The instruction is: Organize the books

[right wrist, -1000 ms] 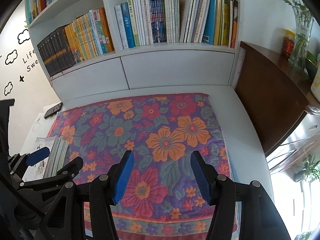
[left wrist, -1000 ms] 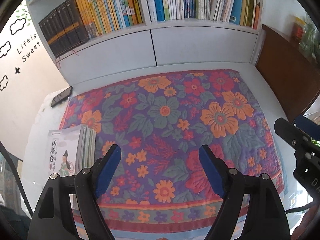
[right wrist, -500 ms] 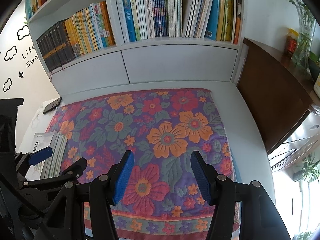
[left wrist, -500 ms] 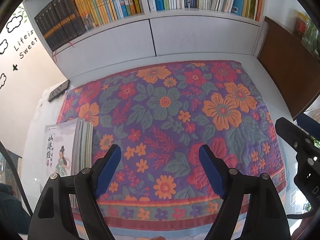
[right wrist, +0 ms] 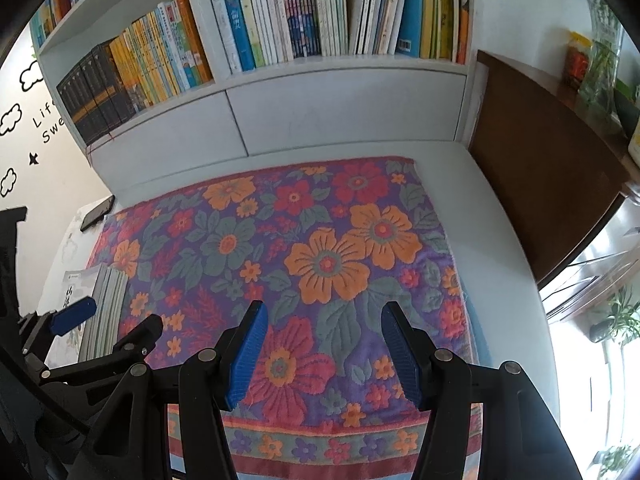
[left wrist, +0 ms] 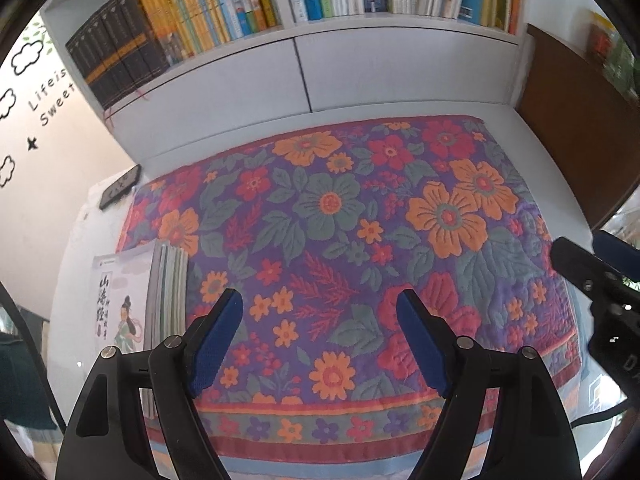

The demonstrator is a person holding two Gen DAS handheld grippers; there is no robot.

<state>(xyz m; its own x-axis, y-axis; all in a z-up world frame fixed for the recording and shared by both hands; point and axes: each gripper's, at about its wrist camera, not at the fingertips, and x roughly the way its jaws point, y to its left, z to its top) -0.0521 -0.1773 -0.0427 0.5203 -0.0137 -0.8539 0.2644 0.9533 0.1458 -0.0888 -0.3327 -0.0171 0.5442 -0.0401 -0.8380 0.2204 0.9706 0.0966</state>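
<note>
A short stack of thin books (left wrist: pixel 132 300) lies flat at the left edge of the floral cloth (left wrist: pixel 340 240), its top cover showing a drawn figure. In the right wrist view the same stack (right wrist: pixel 102 304) sits far left. My left gripper (left wrist: pixel 318 304) hovers open over the cloth, just right of the stack, with nothing between its blue pads. My right gripper (right wrist: pixel 322 314) is open too, above the cloth's front middle, empty. A white bookshelf (right wrist: pixel 320 80) at the back holds rows of upright books (right wrist: pixel 340 12).
A dark phone (left wrist: pixel 120 186) lies on the white desk left of the cloth's far corner. A brown wooden cabinet (right wrist: pixel 540 168) stands at the right, with a vase and a jar on top. The right gripper's arm (left wrist: pixel 592 280) shows at the right edge of the left wrist view.
Both views have tilted slightly; the shelf books sit higher in the left wrist view and the stack a little nearer its left finger. Both grippers stay open as before.
</note>
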